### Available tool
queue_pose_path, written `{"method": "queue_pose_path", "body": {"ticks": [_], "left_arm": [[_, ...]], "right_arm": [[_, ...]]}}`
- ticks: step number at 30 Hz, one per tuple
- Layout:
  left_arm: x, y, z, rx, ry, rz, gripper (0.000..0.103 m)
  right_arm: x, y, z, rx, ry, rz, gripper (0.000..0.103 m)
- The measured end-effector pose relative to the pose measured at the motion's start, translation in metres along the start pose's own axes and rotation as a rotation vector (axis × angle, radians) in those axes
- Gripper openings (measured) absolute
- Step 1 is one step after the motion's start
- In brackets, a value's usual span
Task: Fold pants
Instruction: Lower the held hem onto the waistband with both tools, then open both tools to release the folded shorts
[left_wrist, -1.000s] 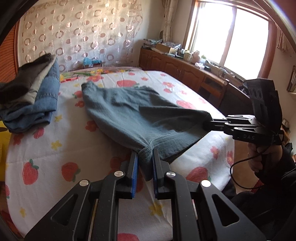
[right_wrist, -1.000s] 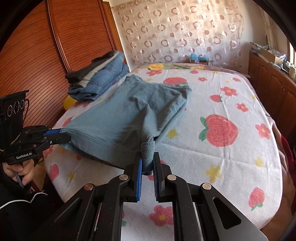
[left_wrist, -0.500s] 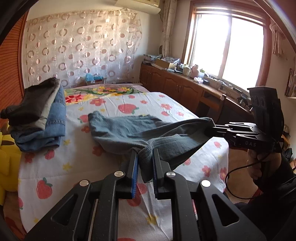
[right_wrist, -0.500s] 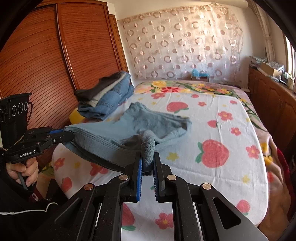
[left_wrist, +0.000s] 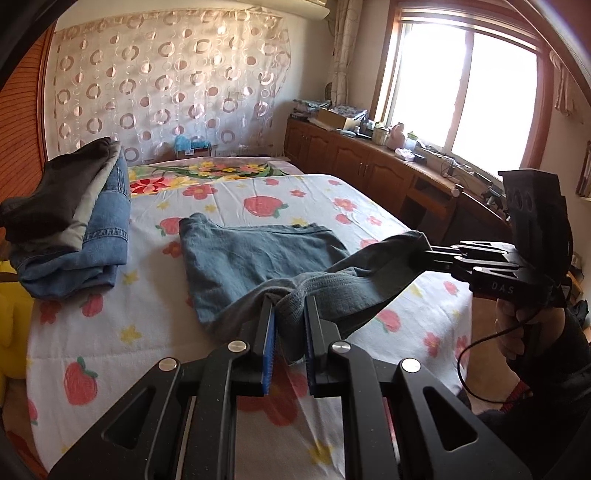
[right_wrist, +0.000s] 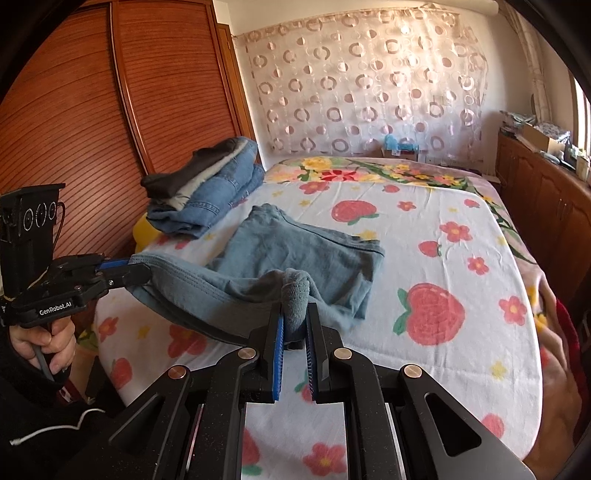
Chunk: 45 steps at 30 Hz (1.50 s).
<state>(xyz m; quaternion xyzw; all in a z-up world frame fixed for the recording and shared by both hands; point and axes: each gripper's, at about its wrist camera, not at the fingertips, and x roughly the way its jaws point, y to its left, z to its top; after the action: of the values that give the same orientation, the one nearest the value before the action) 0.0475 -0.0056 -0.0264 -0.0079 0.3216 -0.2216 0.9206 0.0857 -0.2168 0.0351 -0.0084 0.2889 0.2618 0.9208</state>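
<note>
Grey-blue pants (left_wrist: 255, 254) lie on the bed, with their near edge lifted off it. They also show in the right wrist view (right_wrist: 306, 254). My left gripper (left_wrist: 289, 306) is shut on one corner of that edge. My right gripper (right_wrist: 295, 314) is shut on the other corner; in the left wrist view it shows at the right (left_wrist: 428, 251). The left gripper shows at the left of the right wrist view (right_wrist: 138, 264). The edge hangs stretched between both grippers, above the bed. The far part of the pants rests flat on the sheet.
The bed (right_wrist: 461, 266) has a white sheet with strawberries and flowers. A stack of folded jeans and dark clothes (left_wrist: 70, 221) sits at its far left corner. A wooden wardrobe (right_wrist: 110, 129) stands left and wooden cabinets (left_wrist: 369, 166) under the window right.
Both grippers have risen and carried the held edge up off the bed and toward the far end. More of the pants now hangs in the air, and the far part has bunched shorter.
</note>
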Motion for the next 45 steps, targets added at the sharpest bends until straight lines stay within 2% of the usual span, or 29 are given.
{"method": "queue_pose_path", "body": {"ticks": [5,13,20,28,33,35,37,38,39,44,45], "left_arm": [[0.010,0.012,0.025,-0.004,-0.037,0.023,0.014],[0.028,0.017,0.047,0.018,-0.066,0.045,0.014],[0.050,0.032,0.053,0.006,-0.053,0.070,0.014],[0.071,0.044,0.045,-0.015,-0.004,0.084,0.015],[0.078,0.047,0.045,-0.015,0.015,0.095,0.026],[0.077,0.050,0.044,-0.030,0.014,0.087,0.047],[0.077,0.053,0.041,-0.043,0.024,0.070,0.057],[0.078,0.054,0.040,-0.050,0.040,0.062,0.066],[0.079,0.056,0.038,-0.058,0.052,0.058,0.070],[0.080,0.055,0.024,-0.044,0.081,0.086,0.072],[0.080,0.055,0.021,-0.040,0.091,0.092,0.072]], "right_arm": [[0.017,-0.005,0.019,-0.006,-0.019,-0.014,0.010],[0.039,-0.009,0.038,-0.021,-0.047,-0.037,0.010],[0.065,-0.015,0.046,-0.025,-0.048,-0.058,0.010],[0.099,-0.028,0.049,0.002,0.007,-0.052,0.010],[0.111,-0.027,0.055,-0.011,0.027,-0.063,0.010],[0.115,-0.028,0.057,-0.015,0.035,-0.068,0.010],[0.119,-0.028,0.058,-0.018,0.039,-0.072,0.010],[0.120,-0.029,0.058,-0.019,0.040,-0.072,0.010],[0.122,-0.030,0.058,-0.020,0.042,-0.073,0.010],[0.127,-0.032,0.057,-0.021,0.059,-0.076,0.010],[0.128,-0.032,0.057,-0.021,0.068,-0.083,0.013]]}}
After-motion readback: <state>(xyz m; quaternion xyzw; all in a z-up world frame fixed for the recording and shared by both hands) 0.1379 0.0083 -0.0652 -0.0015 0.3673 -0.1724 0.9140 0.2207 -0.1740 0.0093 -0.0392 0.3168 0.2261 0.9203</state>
